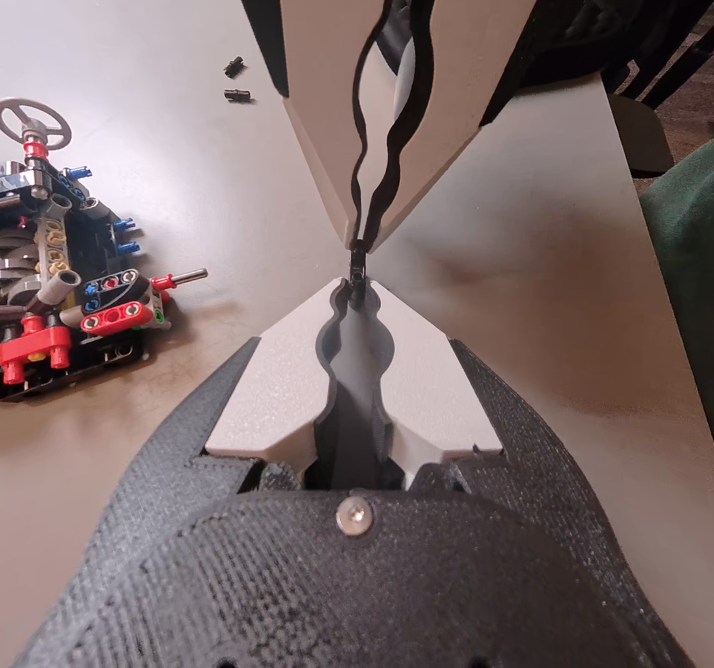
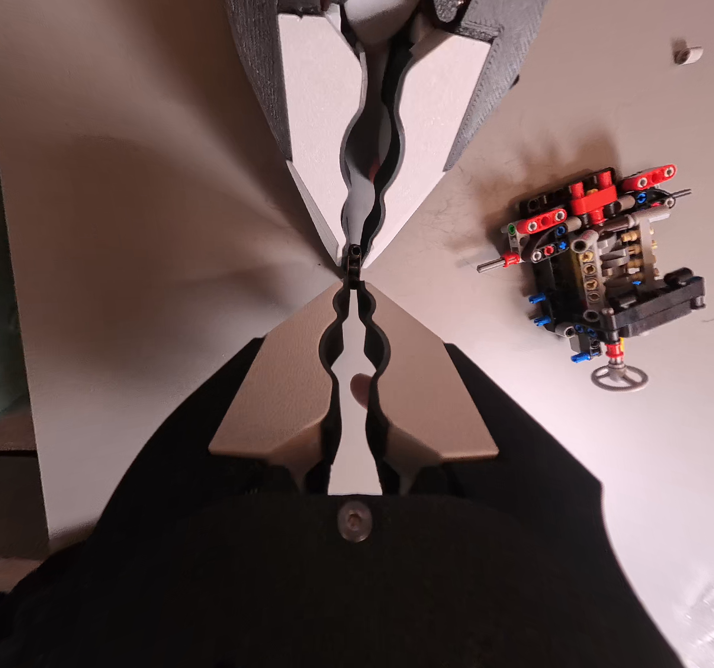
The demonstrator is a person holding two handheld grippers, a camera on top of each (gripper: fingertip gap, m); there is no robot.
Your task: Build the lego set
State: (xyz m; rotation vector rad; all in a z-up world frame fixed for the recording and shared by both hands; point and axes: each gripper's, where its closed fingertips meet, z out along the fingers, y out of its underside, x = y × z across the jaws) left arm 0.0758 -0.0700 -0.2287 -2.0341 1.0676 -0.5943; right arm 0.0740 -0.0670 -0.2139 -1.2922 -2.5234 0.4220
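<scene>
The left gripper (image 1: 356, 294) and the right gripper (image 2: 353, 289) meet tip to tip above the pale table (image 1: 162, 51), and a small black connector piece (image 1: 356, 271) bridges the gap between them. In the left wrist view the left gripper's 2 fingers close on the piece's near end at the centre of the frame, while the right gripper comes in from 12 o'clock and pinches the far end. In the right wrist view the roles reverse: the right gripper's fingers clamp the near end and the left gripper reaches down from 12 o'clock onto the other end. Whether the piece is 1 part or 2 joined parts cannot be told.

The partly built lego model (image 1: 65, 263) sits on the table at 9 o'clock from the left gripper, well apart from it, with a grey steering wheel (image 1: 34, 124) at its top end, red beams and blue pins. In the right wrist view the model lies at 3 o'clock. 2 loose black pins (image 1: 236, 81) lie on the table at 11 o'clock in the left wrist view, near each other. A small grey piece (image 2: 687, 54) lies at 2 o'clock in the right wrist view.
</scene>
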